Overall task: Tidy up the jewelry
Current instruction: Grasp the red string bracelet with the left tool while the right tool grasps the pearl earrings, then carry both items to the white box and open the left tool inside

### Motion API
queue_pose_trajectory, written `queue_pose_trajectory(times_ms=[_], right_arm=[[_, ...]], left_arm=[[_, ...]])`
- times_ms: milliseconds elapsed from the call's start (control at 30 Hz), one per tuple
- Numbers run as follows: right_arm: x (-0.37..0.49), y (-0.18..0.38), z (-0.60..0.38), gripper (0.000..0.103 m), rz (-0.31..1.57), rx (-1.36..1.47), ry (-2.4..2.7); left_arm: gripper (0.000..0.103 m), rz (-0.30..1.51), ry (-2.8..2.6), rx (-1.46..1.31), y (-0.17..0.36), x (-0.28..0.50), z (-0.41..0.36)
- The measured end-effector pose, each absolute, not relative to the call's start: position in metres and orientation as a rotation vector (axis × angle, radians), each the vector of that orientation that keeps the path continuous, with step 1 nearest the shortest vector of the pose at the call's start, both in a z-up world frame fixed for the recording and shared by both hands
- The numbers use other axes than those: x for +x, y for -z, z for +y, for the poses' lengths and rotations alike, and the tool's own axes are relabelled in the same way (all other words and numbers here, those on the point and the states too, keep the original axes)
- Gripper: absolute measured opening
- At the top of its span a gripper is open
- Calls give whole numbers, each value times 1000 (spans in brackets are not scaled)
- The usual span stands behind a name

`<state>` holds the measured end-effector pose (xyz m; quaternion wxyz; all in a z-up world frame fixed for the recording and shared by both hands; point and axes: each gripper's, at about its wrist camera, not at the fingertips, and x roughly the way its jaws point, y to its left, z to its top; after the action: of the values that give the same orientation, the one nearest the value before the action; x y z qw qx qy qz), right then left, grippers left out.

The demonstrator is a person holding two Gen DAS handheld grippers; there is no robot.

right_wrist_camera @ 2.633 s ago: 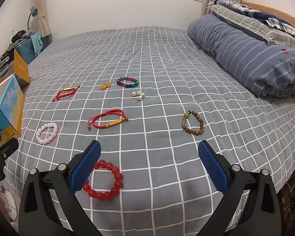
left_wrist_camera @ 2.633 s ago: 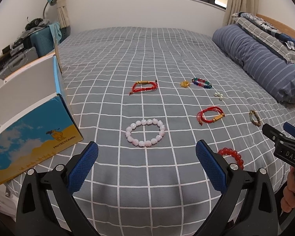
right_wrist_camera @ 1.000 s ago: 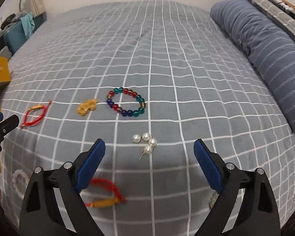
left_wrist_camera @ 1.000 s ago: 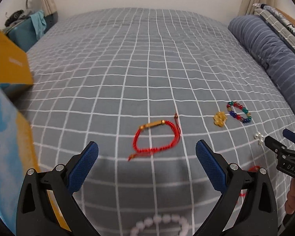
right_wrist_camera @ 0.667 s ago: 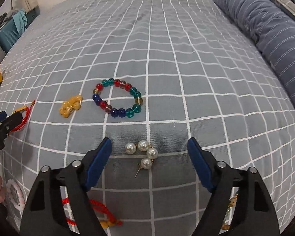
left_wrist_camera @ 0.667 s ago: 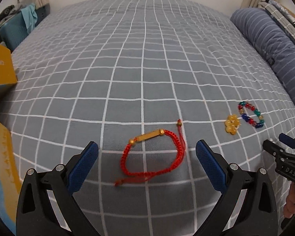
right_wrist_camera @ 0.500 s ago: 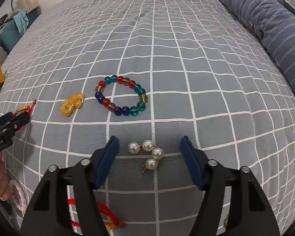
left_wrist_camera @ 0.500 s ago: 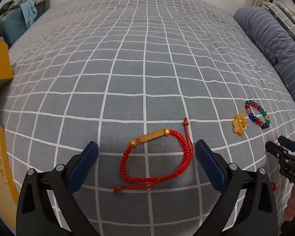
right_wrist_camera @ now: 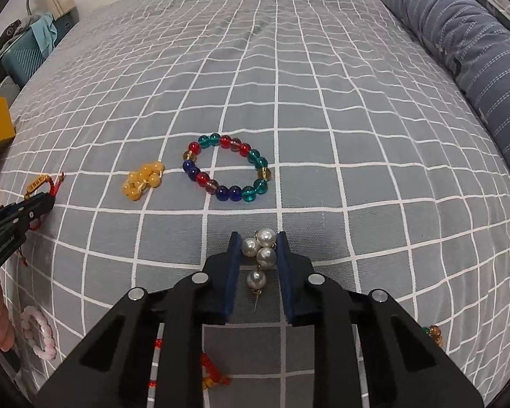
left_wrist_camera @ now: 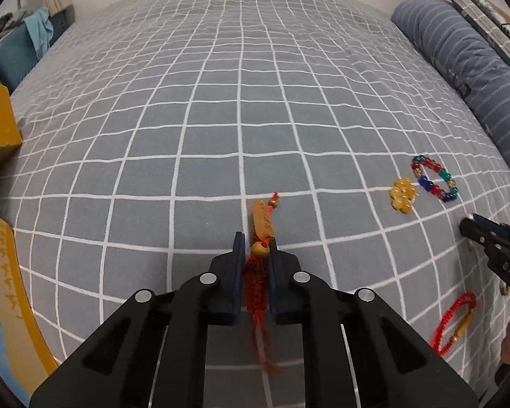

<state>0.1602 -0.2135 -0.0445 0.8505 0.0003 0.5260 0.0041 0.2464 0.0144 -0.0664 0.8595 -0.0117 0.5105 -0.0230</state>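
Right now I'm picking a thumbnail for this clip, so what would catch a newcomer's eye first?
Both claws have just been closing on jewelry on the gray checked bedspread. The left claw pinches a red cord bracelet with a gold tube bead; the right claw squeezes a pearl earring. Just beyond the earring lies a multicolored glass bead bracelet, beside an amber bead cluster.

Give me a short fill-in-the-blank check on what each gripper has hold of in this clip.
1. The left gripper is shut on a ____ cord bracelet.
2. The right gripper has just been closing around a cluster of ____.
3. The yellow bead charm lies to the ____ of the multicolored bead bracelet in the right wrist view.

Missing words: red; pearls; left
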Motion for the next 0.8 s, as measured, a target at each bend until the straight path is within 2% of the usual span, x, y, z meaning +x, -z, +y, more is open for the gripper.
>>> queue_pose_trajectory(times_ms=[800], right_arm=[[98,-38,-193,20,918,-4,-59]], left_arm=[[11,915,9,-23,-13,174,17]])
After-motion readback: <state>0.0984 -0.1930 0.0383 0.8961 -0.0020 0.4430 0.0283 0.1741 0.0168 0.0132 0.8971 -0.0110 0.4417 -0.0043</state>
